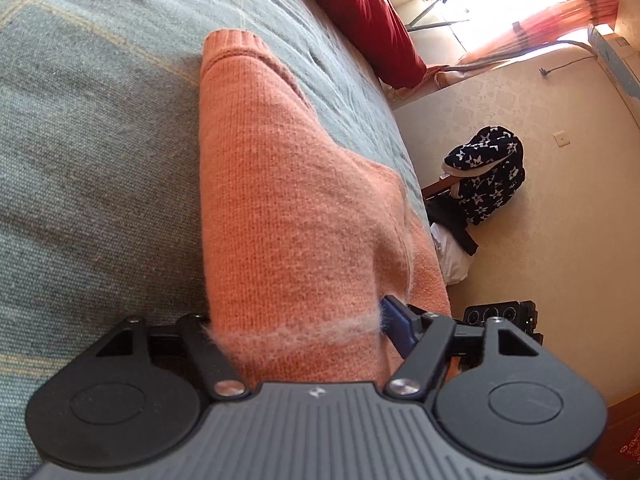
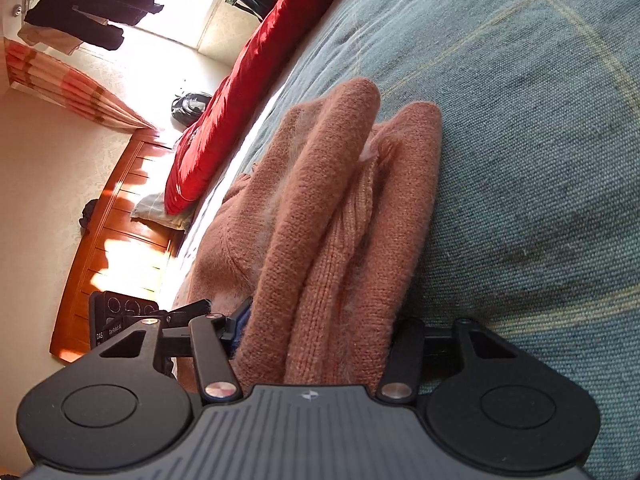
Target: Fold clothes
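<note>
- The orange knit sweater (image 1: 280,200) lies on the blue-green bedspread (image 1: 80,160), close to the bed's right edge in my left wrist view, with a red quilt (image 1: 360,12) well beyond it at the far side.
- My left gripper (image 1: 296,320) has a broad thickness of the knit running between its fingers. The jaws stand fairly wide with the cloth filling the gap. One blue pad (image 1: 394,320) shows against the fabric, so I judge this a hold on the garment's near end.
- My right gripper (image 2: 316,332) likewise straddles a bunched stack of sweater layers (image 2: 340,220), jaws parted only as far as the bulk forces.
- The right view shows several rolls lying side by side, which suggests the garment is already doubled over itself; the left view shows a flat, smooth panel.
- I judge both tools grip near ends so the cloth can be carried level and kept from slumping.
- I cannot tell whether this is a fold in progress or a finished bundle being squared.
</note>
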`<state>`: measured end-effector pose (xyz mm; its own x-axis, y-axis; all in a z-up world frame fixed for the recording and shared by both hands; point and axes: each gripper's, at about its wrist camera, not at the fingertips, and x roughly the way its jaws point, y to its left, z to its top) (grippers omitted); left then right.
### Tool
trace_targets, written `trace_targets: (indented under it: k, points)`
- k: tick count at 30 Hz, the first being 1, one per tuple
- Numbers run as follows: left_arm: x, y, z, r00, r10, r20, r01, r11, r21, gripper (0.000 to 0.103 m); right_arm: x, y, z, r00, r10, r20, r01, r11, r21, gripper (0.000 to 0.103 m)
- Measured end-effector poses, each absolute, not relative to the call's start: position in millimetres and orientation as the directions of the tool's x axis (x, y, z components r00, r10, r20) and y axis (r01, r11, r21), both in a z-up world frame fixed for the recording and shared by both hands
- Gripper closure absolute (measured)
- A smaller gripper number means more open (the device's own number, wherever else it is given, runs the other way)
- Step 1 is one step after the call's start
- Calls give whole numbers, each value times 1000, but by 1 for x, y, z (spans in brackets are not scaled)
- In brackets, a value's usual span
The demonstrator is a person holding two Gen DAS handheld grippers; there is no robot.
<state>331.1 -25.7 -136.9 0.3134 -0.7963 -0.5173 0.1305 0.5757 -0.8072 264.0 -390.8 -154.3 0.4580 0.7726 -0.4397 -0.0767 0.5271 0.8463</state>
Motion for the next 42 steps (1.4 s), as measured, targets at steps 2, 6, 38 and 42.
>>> trace_targets:
  k: [2, 6, 38, 42]
  points:
    - [334, -31, -136, 315, -792, -523, 133, 582, -802, 33, 262, -391, -153, 470, 768, -434, -70, 523, 850, 48]
    - [332, -30, -126, 315, -788, -530, 104, 583, -806, 38, 259, -390, -146, 490, 757, -433, -53, 521, 852, 46]
    - [237, 133, -44, 542, -686, -485, 132, 640, -757, 38, 251, -201, -44, 359, 788, -500, -284, 602, 746, 43]
    - [229, 167, -40, 572, -663, -482, 109, 644, -757, 38, 258, -163, -39, 333, 801, -497, -310, 591, 745, 43]
